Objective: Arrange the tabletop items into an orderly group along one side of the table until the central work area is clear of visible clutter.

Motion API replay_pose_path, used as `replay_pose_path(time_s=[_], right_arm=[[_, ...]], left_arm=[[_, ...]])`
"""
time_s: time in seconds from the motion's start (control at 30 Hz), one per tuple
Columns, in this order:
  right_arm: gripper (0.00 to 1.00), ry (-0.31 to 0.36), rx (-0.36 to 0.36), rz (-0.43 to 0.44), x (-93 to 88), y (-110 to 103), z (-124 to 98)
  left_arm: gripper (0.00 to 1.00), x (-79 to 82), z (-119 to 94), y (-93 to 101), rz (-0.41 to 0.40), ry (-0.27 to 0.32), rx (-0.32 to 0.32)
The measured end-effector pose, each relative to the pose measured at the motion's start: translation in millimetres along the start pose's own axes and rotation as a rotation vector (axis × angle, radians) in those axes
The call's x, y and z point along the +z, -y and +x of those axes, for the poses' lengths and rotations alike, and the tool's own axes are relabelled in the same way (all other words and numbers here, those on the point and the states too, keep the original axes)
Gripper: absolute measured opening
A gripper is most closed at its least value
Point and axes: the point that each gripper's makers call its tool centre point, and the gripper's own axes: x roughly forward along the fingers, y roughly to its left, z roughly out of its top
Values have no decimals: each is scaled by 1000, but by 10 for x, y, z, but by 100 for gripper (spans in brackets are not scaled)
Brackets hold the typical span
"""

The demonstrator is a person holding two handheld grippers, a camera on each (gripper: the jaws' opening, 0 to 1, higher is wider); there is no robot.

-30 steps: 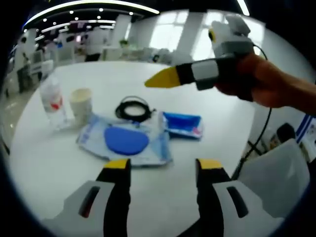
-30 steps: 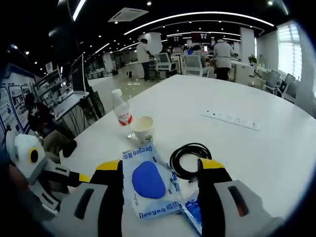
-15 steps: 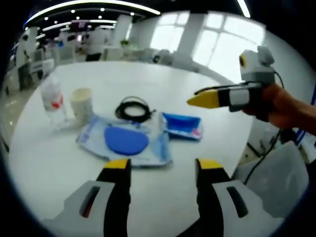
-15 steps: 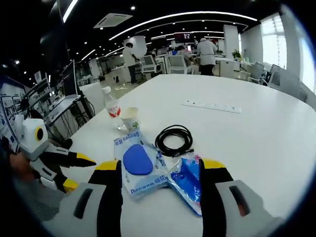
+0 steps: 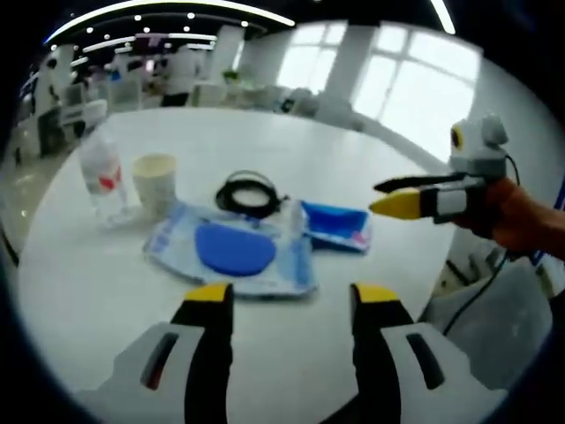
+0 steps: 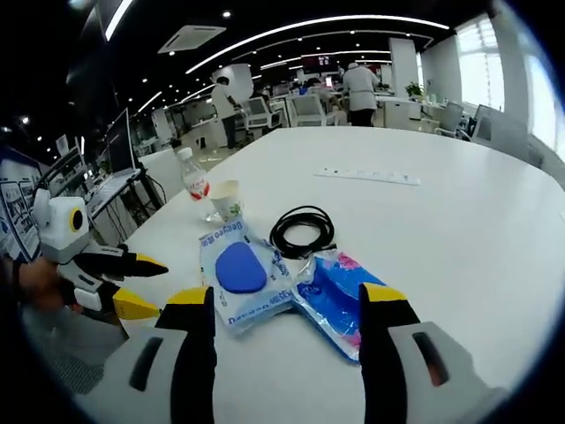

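Observation:
On the round white table lie a water bottle, a paper cup, a black cable coil, a white packet with a blue disc and a blue packet. My left gripper stands open, short of the white packet. The right gripper, held by a hand, hovers right of the blue packet. In the right gripper view, my right gripper is open over the white packet and blue packet. Behind them are the cable, cup and bottle. The left gripper is open at the left.
A white power strip lies farther back on the table. Desks, chairs and standing people fill the office behind. A monitor and a rack stand off the table's left side.
The right gripper has drawn back from above the items toward the table's edge and come down lower. Its view now takes in more of the blue packet. The items have not moved.

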Motion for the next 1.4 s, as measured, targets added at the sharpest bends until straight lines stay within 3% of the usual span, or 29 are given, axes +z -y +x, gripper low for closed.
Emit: replay_pose_path(time_s=[0.37,0.43,0.53,0.67,0.87,1.0,1.13,1.33,1.4], right_arm=[[67,-26,-3,29,-338,-22,-112],[67,-32,-3,35,-387,-38,-132],[66,-33,-1,50,-456,-84,-174],[66,-40,4,56,-521,-140,-186],[66,-46,5,68,-559,-144,-217],[66,-51,1,76,-602,-140,-236],[66,-39,-2,81,-567,-134,-257],[66,-36,-11,95,-571,-100,-279],[65,-34,-10,102,-568,-110,-279]], left_arm=[[50,108,-86,-241,-60,53,79],[51,215,-177,-442,-63,101,175],[51,301,-318,-768,-140,152,279],[53,356,-413,-1112,-180,169,365],[52,730,-571,-1609,-213,247,507],[50,992,-605,-1788,-209,290,551],[51,1308,-528,-1891,-169,315,549],[49,1508,-410,-1940,-133,318,558],[42,1547,-376,-1992,-122,312,572]])
